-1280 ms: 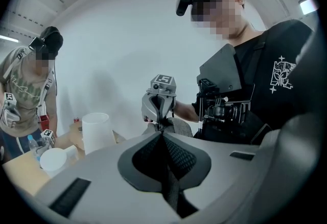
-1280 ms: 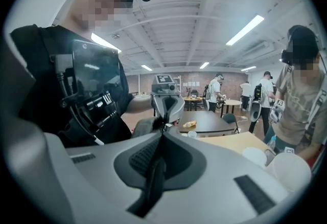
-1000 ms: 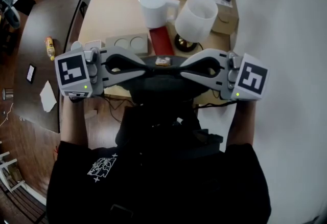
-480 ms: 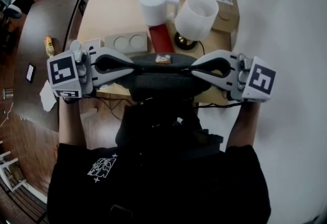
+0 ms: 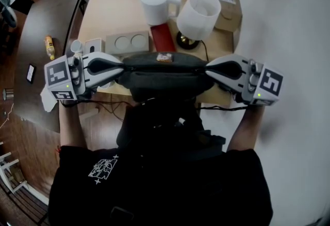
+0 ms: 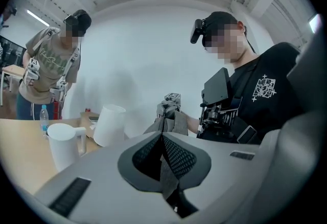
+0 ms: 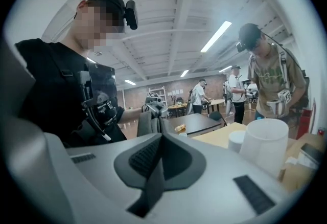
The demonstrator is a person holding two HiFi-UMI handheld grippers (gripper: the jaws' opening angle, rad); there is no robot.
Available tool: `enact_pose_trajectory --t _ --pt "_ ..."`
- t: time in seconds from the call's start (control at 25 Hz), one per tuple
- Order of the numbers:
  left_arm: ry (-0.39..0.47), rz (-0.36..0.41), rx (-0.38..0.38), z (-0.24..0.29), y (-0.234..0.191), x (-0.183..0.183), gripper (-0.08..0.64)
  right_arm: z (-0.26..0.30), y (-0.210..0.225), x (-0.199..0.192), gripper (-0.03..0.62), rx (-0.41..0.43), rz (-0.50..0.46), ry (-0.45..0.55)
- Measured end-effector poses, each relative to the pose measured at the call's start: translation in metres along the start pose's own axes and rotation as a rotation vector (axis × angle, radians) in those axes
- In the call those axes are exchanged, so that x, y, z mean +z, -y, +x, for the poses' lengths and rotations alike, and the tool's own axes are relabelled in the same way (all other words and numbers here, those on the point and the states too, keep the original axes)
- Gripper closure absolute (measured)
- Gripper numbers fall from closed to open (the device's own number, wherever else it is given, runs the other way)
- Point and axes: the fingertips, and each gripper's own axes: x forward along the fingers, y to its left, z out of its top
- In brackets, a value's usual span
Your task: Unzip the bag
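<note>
While overhead shows bag [image 5: 164, 76] taut, gripper views show it pinched.

Black printed shirt [image 5: 170, 189]; grey left gripper [image 5: 121, 67], right gripper [image 5: 208, 69].

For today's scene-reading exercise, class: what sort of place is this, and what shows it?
Probably a shared lab or workshop hall: strip lights under a bare beamed ceiling, several work tables, and another person wearing a head camera.
</note>
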Motion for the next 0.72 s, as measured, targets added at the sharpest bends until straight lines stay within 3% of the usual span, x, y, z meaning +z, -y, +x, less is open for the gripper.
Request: enact_pose_trajectory --t 0.16,0.32,0.52,0.72 --pt "0.014 -0.014 0.014 -0.007 -0.003 -0.005 0.557 -0.008 0.004 -0.006 0.574 -0.020 0.016 0.010" --pt "0.009 0.002 0.063 -0.015 -0.010 -0.012 0.558 -0.019 0.008 -0.021 0.574 -0.056 0.023 -0.045" --pt "-0.040 0.024 0.140 -0.025 -0.016 -0.024 0.558 -0.032 0.014 -0.031 0.574 -0.113 0.041 -0.068" --pt "-0.161 0.028 0.238 -0.038 -0.025 -0.050 0.558 -0.046 0.022 -0.047 0.574 -0.179 0.049 -0.132"
